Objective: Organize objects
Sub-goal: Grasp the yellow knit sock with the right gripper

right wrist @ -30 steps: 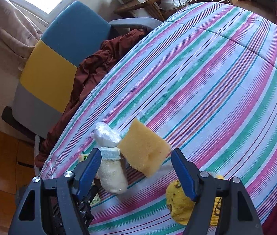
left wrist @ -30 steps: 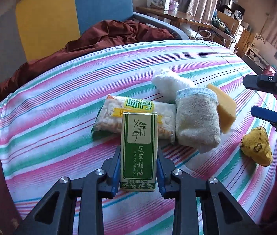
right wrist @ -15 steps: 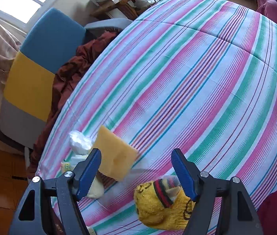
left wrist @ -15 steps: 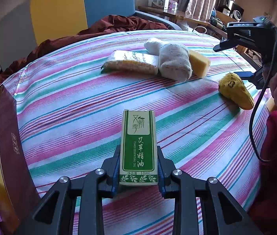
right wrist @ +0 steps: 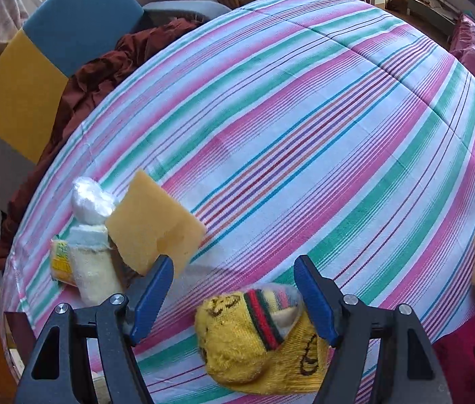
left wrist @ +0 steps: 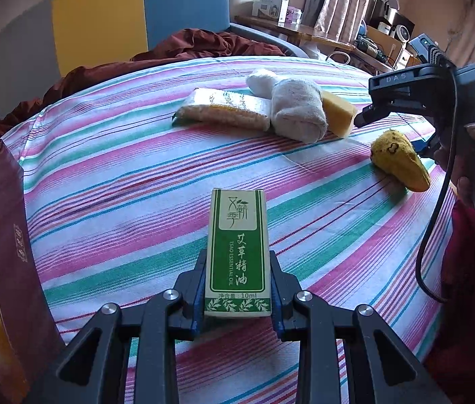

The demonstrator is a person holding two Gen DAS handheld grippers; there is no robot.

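Green-and-white cardboard box (left wrist: 237, 252), printed "TSAO ESSENTIAL OIL 10ml", sits pinched in left gripper (left wrist: 237, 289); right gripper (right wrist: 234, 289) spread above yellow sock (right wrist: 257, 336) at 6 o'clock.

My left tool (left wrist: 237, 289) grips a smooth printed-card box (left wrist: 237, 252); yellow sock (right wrist: 261, 340) fuzzy knit; sponge (right wrist: 153, 225) porous, matt; bedsheet (right wrist: 288, 118) woven cloth.

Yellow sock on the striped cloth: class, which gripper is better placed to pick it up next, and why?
Right. The right gripper is open with the yellow sock lying between its fingers, while the left gripper is already shut on the green box.
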